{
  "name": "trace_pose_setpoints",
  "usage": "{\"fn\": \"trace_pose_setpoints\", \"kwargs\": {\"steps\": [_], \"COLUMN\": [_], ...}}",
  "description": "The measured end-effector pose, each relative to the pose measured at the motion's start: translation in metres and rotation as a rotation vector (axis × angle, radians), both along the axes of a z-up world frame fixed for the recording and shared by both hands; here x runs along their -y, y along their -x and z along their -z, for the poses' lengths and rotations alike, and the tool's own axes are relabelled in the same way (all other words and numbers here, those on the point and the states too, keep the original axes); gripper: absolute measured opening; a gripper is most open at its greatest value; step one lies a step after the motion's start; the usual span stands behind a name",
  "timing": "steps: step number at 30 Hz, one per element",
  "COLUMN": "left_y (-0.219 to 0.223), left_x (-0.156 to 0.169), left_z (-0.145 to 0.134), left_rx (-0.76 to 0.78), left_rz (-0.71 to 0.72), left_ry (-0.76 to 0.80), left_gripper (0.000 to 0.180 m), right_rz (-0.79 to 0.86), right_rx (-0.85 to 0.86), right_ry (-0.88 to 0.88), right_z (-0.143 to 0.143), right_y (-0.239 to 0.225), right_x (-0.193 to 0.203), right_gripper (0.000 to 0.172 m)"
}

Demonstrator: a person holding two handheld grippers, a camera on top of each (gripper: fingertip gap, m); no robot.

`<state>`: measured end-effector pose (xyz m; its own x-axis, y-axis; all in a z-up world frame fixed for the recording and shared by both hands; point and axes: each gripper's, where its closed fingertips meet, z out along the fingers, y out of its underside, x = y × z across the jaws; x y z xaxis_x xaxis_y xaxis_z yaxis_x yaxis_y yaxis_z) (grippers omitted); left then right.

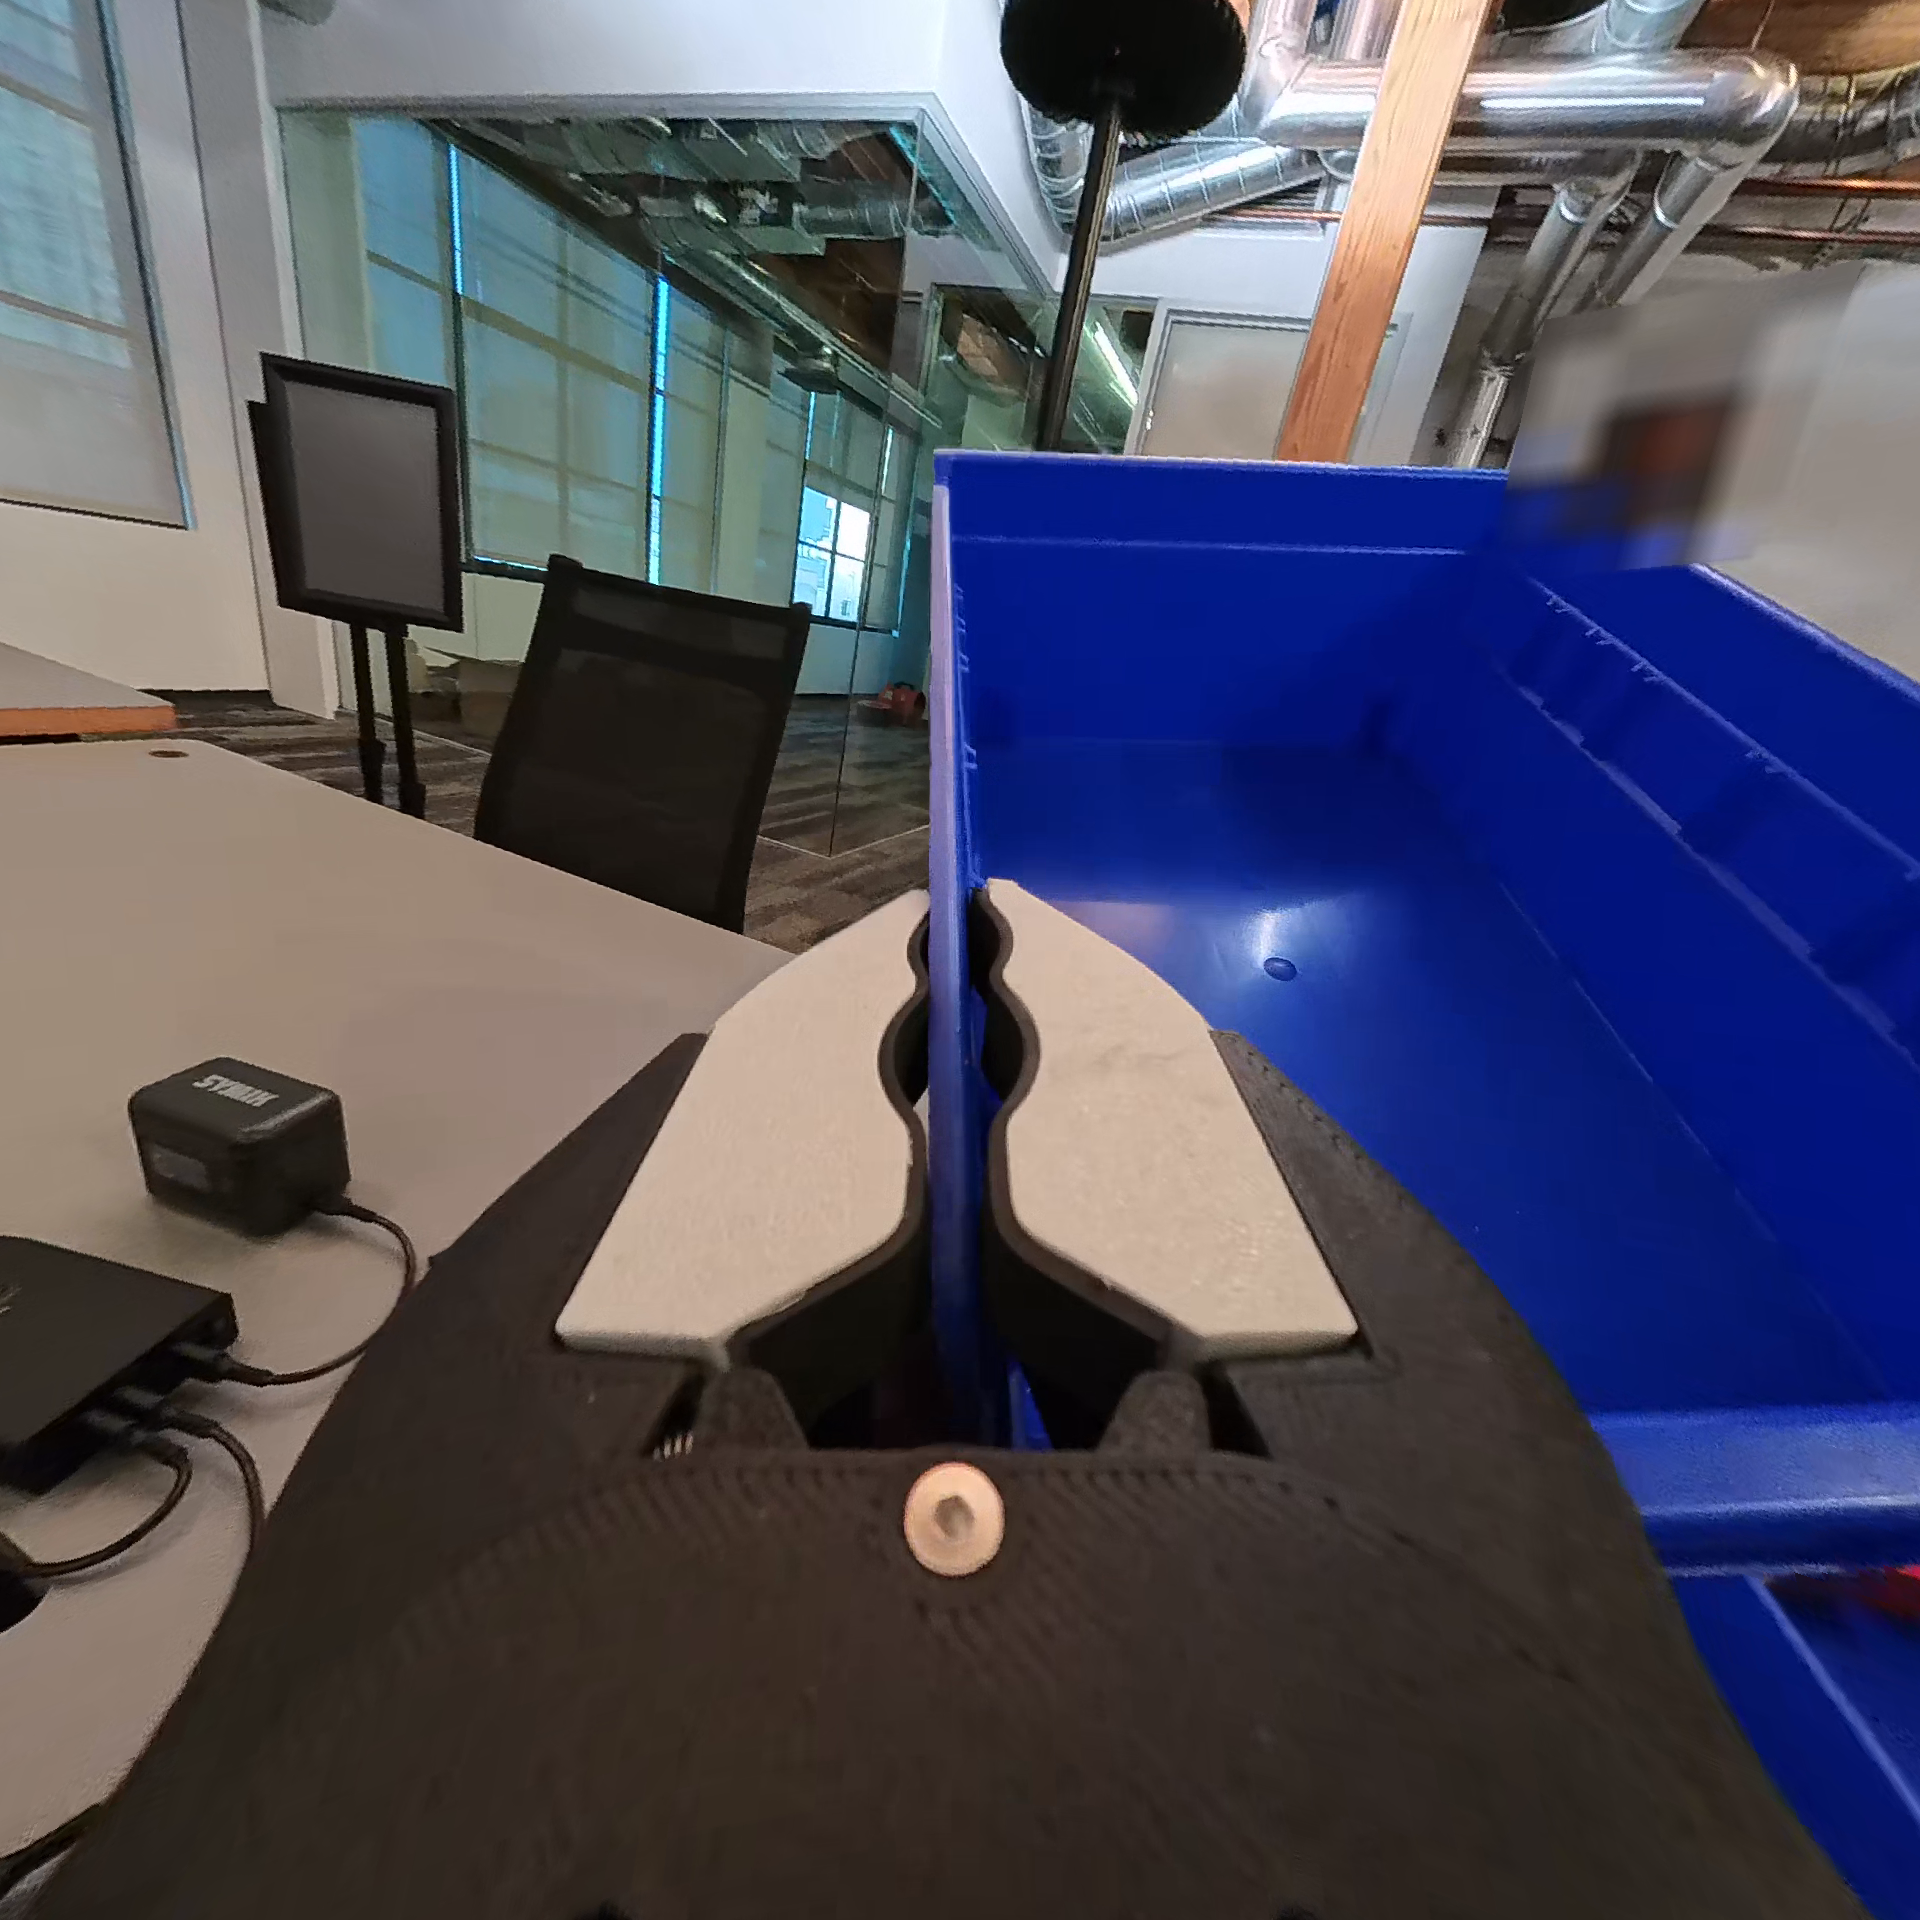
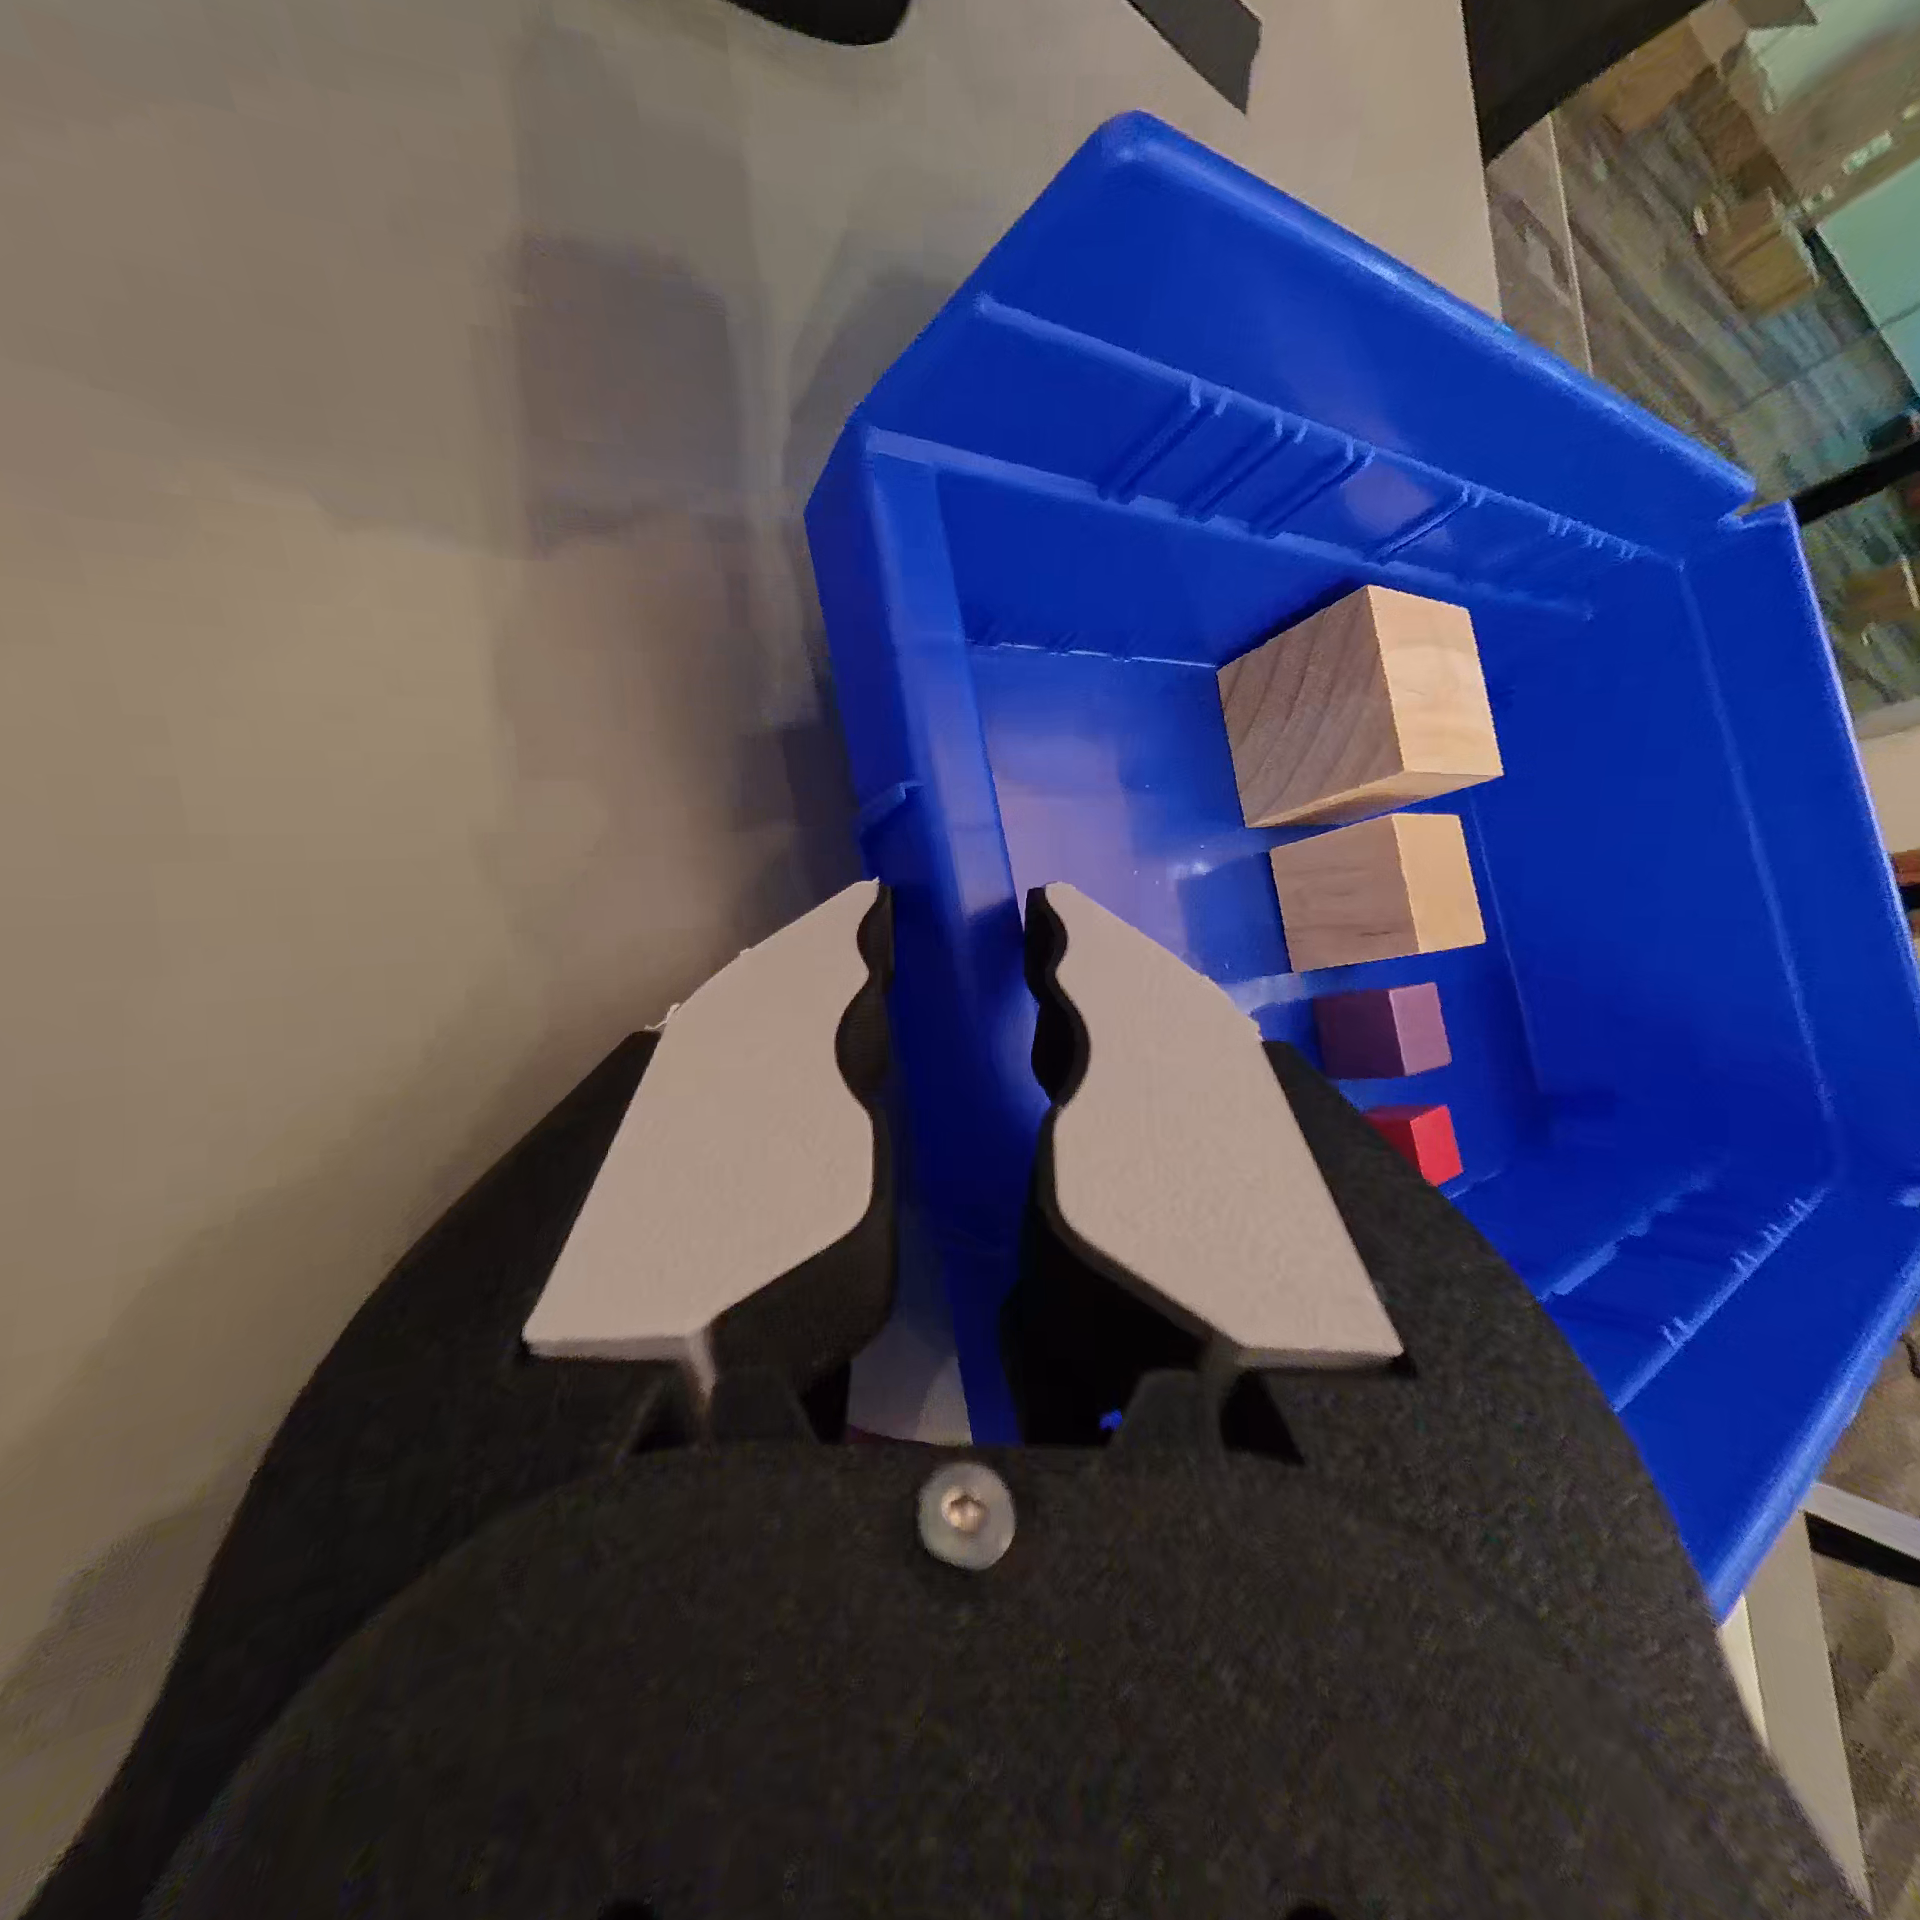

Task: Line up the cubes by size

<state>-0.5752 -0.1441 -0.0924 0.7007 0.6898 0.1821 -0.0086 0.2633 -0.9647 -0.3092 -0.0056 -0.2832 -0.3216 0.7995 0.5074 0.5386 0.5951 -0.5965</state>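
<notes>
A blue plastic bin (image 2: pixel 1143 343) holds a row of cubes: a large wooden cube (image 2: pixel 1351 707), a smaller wooden cube (image 2: pixel 1371 899), a purple cube (image 2: pixel 1382 1029) and a small red cube (image 2: pixel 1418 1143), the red one partly hidden behind my right finger. My right gripper (image 2: pixel 956 894) is shut on the bin's thick side rim, one finger outside and one inside. My left gripper (image 1: pixel 956 904) is shut on a thin edge of the bin's wall (image 1: pixel 951 727). The left wrist view shows the bin's bare blue floor (image 1: pixel 1351 987); the cubes do not show there.
The bin is over a grey table (image 2: pixel 364 623), close to its right edge. In the left wrist view a black power adapter (image 1: pixel 239 1143) and a black box with cables (image 1: pixel 94 1361) lie on the table to the left. A black chair (image 1: pixel 644 738) stands behind. Across from one pair of fingers to the other is roughly 35 centimetres. The left tips stand about 40 centimetres off the black power adapter (image 1: pixel 239 1143).
</notes>
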Motion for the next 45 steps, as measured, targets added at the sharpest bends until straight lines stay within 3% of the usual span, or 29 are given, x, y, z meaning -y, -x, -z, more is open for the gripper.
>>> {"fn": "trace_pose_setpoints", "kwargs": {"steps": [17,24,27,31,36,41,45], "left_y": [0.009,0.008,0.005,-0.006,-0.049,-0.136,-0.23], "left_x": [0.025,0.021,0.02,0.015,-0.015,-0.076,-0.134], "left_z": [-0.002,-0.001,-0.004,-0.019,-0.052,-0.083,-0.078], "left_rx": [0.02,0.014,-0.001,-0.047,-0.145,-0.246,-0.269], "left_rz": [-0.04,-0.036,-0.034,0.001,0.152,0.429,0.698], "left_ry": [-0.083,-0.067,-0.072,-0.093,-0.118,-0.069,0.023], "left_gripper": [0.003,0.003,0.003,0.003,0.003,0.003,0.004], "right_rz": [0.22,0.238,0.231,0.177,0.153,0.244,0.434], "right_rx": [-0.006,-0.035,-0.15,-0.284,-0.399,-0.476,-0.537], "right_ry": [-0.02,-0.044,-0.044,0.047,0.175,0.245,0.267], "right_z": [0.001,-0.002,-0.025,-0.072,-0.123,-0.138,-0.134], "right_y": [0.111,0.119,0.11,0.068,-0.031,-0.16,-0.271], "right_x": [-0.027,-0.035,-0.03,-0.013,-0.01,-0.035,-0.069], "right_gripper": [0.024,0.028,0.037,0.038,0.036,0.031,0.03]}}
